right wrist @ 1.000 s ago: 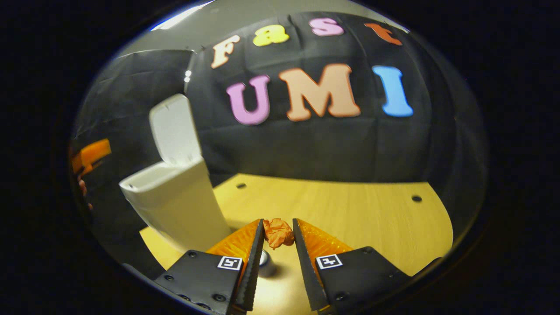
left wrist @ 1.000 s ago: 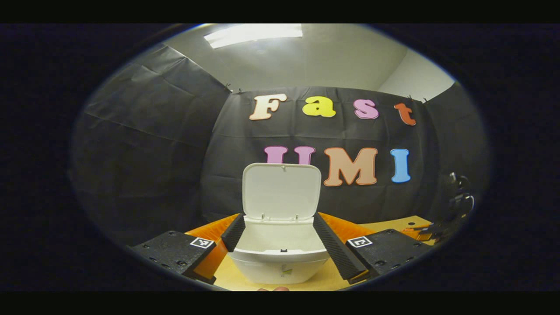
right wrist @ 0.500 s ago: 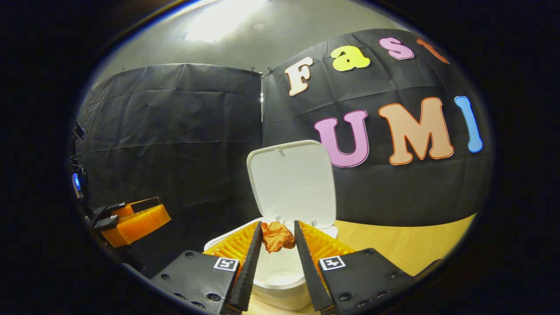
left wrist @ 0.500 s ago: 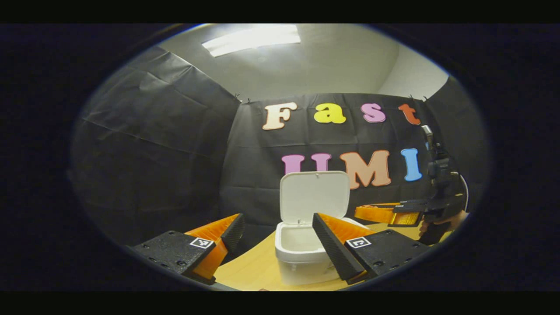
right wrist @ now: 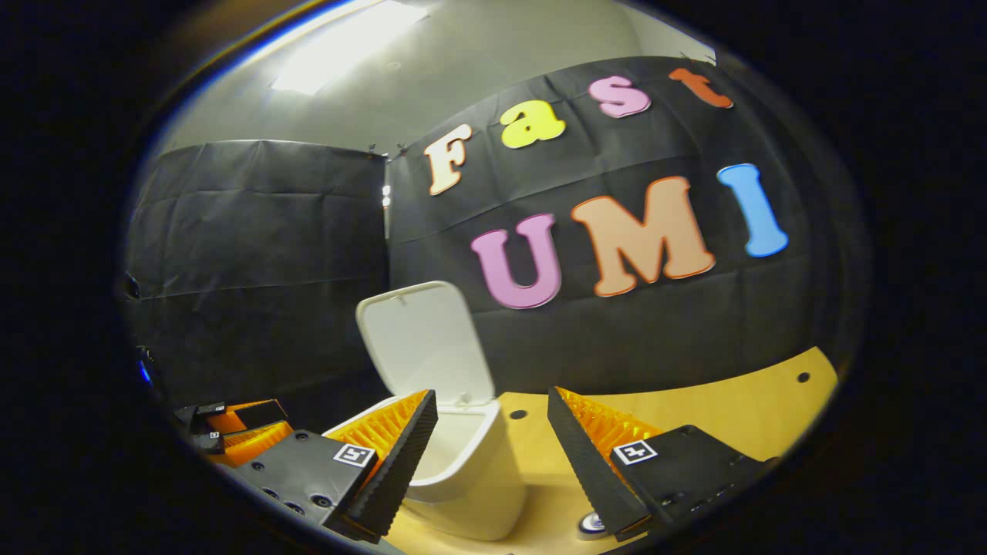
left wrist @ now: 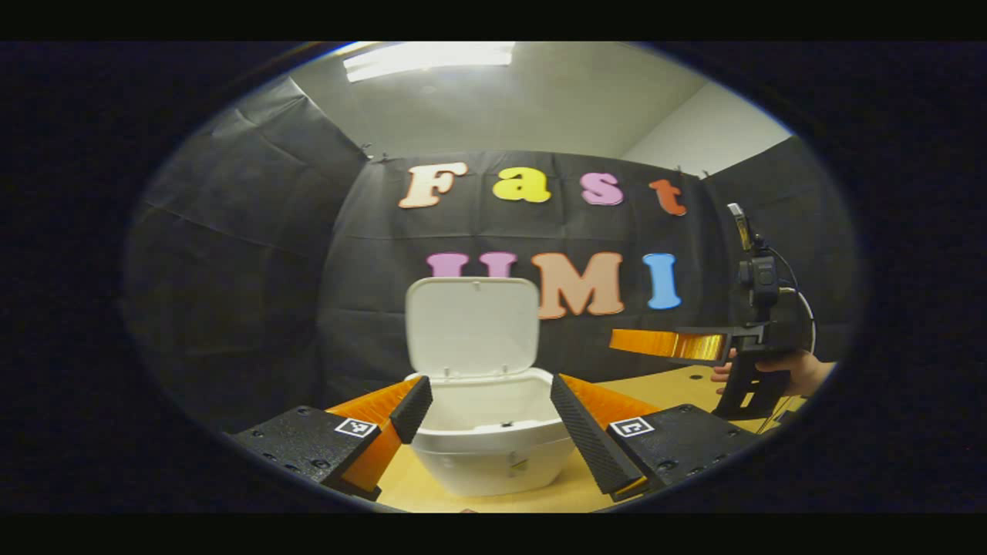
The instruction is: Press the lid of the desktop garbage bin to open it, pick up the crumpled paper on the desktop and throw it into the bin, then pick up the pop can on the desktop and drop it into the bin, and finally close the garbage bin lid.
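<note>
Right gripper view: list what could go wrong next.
1. The pop can lies low, half hidden by the right gripper fingers; a blind grasp may slip.
2. The upright lid of the bin stands close by; a swing could knock it shut.

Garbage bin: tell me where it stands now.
In the left gripper view the garbage bin stands on the table, lid up, straight ahead between the left gripper fingers.

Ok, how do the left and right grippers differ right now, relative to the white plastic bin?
Left gripper faces the white plastic bin head-on, framing it between its fingers; right gripper sees it off-centre, partly behind one finger. Both are open and empty.
</note>
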